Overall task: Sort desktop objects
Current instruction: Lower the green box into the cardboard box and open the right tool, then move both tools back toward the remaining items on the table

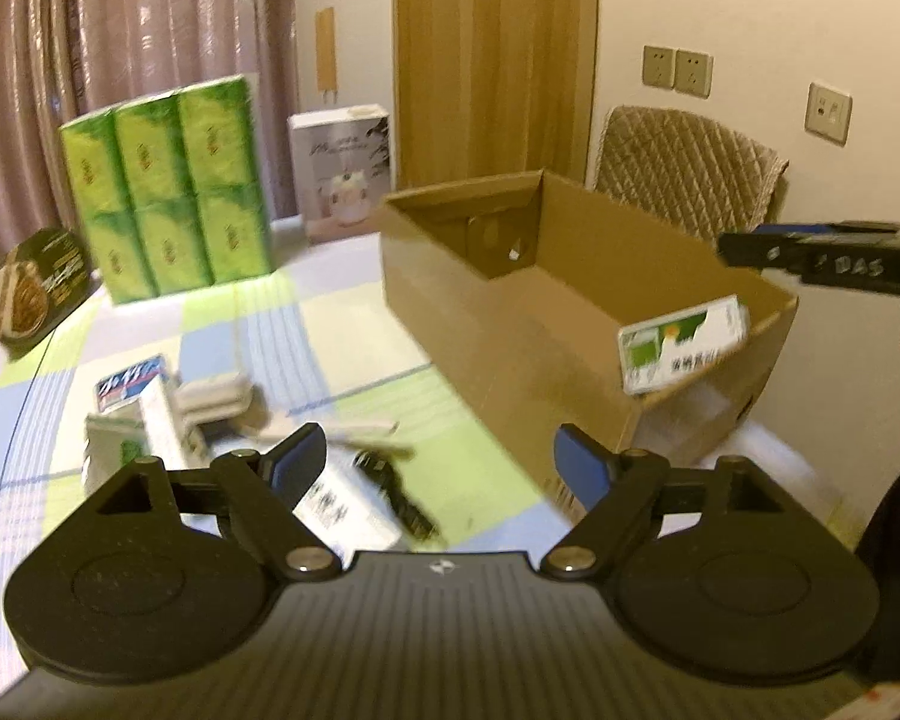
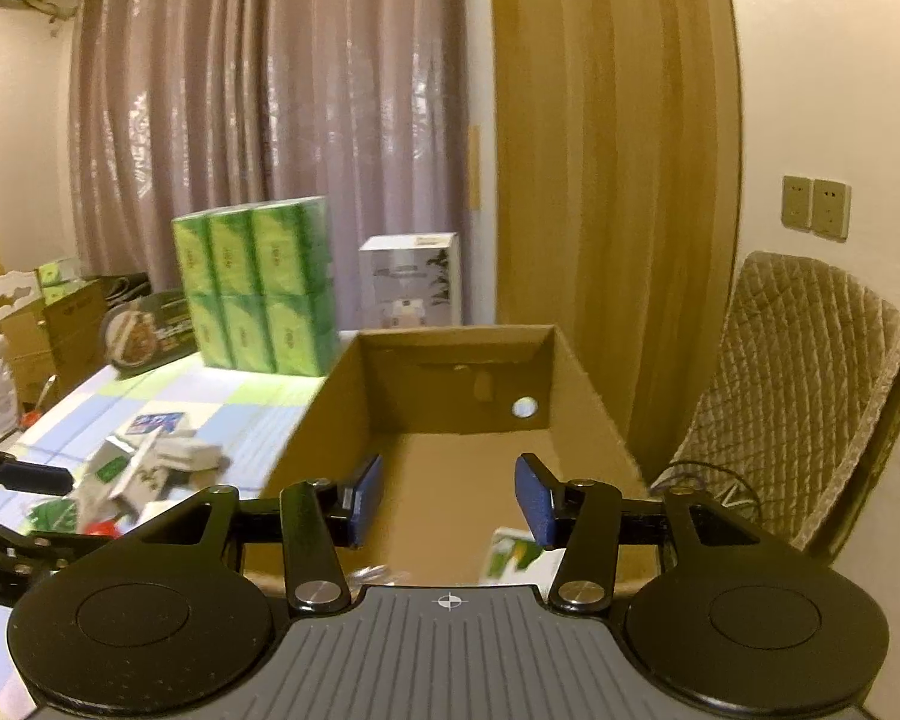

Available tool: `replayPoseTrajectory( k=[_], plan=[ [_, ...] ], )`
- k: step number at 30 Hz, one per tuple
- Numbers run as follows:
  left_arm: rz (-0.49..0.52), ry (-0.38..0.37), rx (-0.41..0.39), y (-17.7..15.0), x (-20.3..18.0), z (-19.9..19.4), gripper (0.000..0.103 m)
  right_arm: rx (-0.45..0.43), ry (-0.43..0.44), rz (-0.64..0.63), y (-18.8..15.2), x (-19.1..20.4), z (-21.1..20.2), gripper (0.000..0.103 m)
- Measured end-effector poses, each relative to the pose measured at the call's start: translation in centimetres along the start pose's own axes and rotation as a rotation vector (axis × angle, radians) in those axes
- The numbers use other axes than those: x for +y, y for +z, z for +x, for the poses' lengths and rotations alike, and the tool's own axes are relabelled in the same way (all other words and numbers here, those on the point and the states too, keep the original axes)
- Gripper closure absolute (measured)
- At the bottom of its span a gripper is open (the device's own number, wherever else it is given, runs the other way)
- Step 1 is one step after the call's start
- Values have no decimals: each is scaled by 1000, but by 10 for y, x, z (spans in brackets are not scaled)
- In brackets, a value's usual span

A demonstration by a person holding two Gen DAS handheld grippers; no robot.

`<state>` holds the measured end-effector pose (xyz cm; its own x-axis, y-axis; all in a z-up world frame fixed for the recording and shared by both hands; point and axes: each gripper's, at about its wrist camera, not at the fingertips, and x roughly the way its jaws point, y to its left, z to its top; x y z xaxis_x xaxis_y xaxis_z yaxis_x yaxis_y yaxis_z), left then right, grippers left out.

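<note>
An open cardboard box [image 1: 510, 324] stands on the checked tablecloth; it also fills the right wrist view [image 2: 468, 414]. A green and white carton [image 1: 684, 339] is tilted at the box's near right corner, seemingly in mid-air, below my right gripper [image 1: 744, 252]; it also shows in the right wrist view [image 2: 513, 555]. My right gripper [image 2: 450, 501] is open and empty above the box's near end. My left gripper [image 1: 438, 468] is open and empty above a pile of small cartons [image 1: 168, 414] and a white box [image 1: 342, 510] on the table. The pile also shows in the right wrist view [image 2: 144, 468].
A pack of green tissue rolls [image 1: 168, 186] and a white product box [image 1: 345, 168] stand at the table's far side. A round dark package [image 1: 36, 288] leans at the far left. A quilted chair [image 1: 684, 168] stands behind the cardboard box.
</note>
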<state>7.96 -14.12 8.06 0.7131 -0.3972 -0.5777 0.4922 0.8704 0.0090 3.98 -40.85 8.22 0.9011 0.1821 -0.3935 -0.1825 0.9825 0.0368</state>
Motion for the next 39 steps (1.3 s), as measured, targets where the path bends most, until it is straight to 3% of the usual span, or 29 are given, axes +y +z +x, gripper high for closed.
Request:
replayPoseTrajectory(
  k=[7, 15, 39],
  plan=[
    [-25, 50, 51, -38, 24, -19, 22, 7, 81, -25, -13, 41, -19, 49],
    [-64, 114, 72, -66, 57, -41, 20, 80, 173, -57, -31, 87, -7, 44],
    [-157, 167, 108, -83, 100, -28, 17, 235, 255, -74, -74, 140, 43, 39]
  ],
)
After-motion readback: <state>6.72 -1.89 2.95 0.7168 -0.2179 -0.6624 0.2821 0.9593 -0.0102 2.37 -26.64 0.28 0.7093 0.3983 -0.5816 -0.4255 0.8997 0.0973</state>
